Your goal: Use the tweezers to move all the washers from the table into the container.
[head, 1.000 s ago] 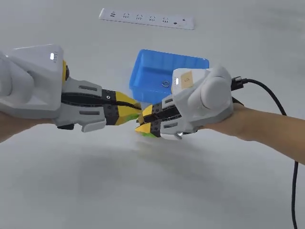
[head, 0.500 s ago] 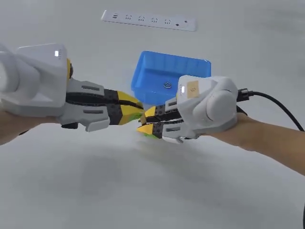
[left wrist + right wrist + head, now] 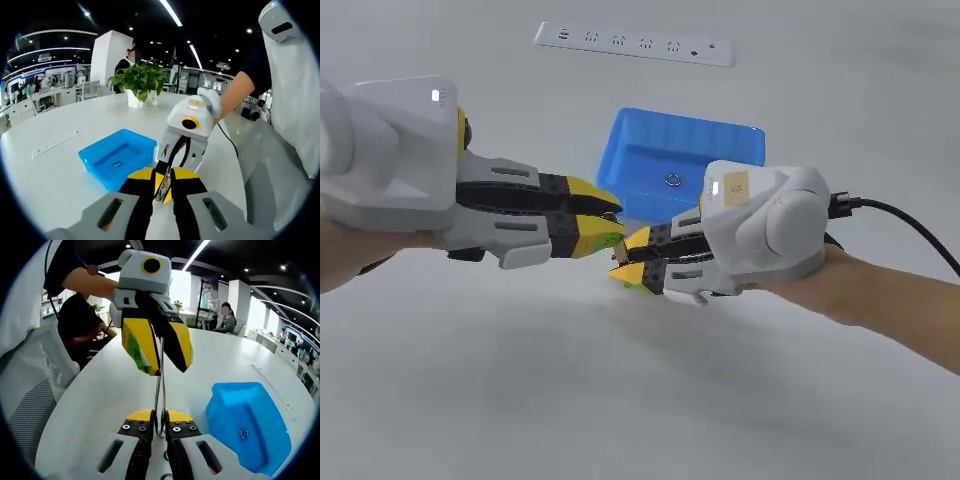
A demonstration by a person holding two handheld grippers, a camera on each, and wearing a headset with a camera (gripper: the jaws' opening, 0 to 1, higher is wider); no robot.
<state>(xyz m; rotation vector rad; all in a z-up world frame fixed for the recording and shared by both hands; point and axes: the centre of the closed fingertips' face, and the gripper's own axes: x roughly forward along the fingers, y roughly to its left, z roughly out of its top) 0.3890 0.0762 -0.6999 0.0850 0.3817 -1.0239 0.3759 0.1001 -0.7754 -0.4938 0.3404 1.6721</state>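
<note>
A person is holding two grippers tip to tip just above a white table [image 3: 470, 400], with a pair of tweezers [image 3: 160, 385] running between them. The right gripper [image 3: 160, 417] is pinching one end of the tweezers, its yellow-tipped fingers [image 3: 141, 416] pressing together on the thin metal. The left gripper [image 3: 168, 371], facing it, is holding its fingers spread, one on each side of the tweezers' other end; whether they are touching the metal cannot be told. In the left gripper view the tweezers are showing in the gap between that gripper's own yellow tips. Just behind the two grippers, the blue container [image 3: 720, 160] is sitting on the table with one washer [image 3: 672, 180] lying flat on its floor. A white power strip [image 3: 633, 43] is lying farther back, well apart from the container
</note>
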